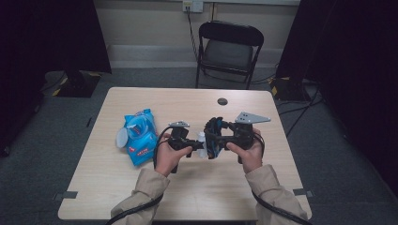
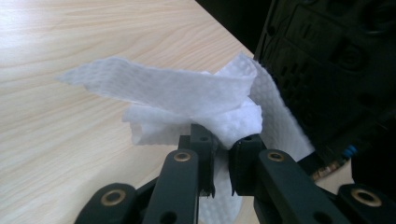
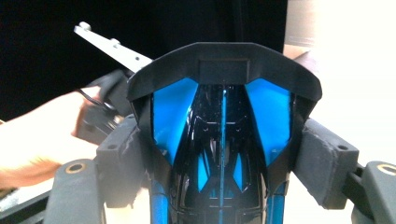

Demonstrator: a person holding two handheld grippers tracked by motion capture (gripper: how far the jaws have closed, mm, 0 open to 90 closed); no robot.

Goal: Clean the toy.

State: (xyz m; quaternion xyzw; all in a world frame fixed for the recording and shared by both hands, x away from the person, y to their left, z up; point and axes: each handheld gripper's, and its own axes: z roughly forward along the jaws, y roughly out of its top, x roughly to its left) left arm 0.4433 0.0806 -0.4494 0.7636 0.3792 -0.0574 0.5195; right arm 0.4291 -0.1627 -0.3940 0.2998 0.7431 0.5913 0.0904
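My left gripper (image 1: 199,143) (image 2: 223,150) is shut on a crumpled white wipe (image 1: 202,140) (image 2: 187,95), pinched between its black fingertips. The wipe lies against a black and blue plastic object (image 1: 214,137) (image 3: 223,116) (image 2: 336,70). My right gripper (image 1: 218,137) (image 3: 222,161) is shut on that object, its padded fingers (image 3: 322,161) pressing both sides. Both grippers are held just above the wooden table (image 1: 187,187) near its middle, pointing toward each other. The left gripper's body and the hand (image 3: 42,140) holding it appear behind the object in the right gripper view.
A blue pack of wet wipes (image 1: 141,138) lies on the table's left part, its white lid (image 1: 121,137) flipped open. A dark round grommet (image 1: 222,101) sits near the far edge. A black folding chair (image 1: 227,47) stands beyond the table.
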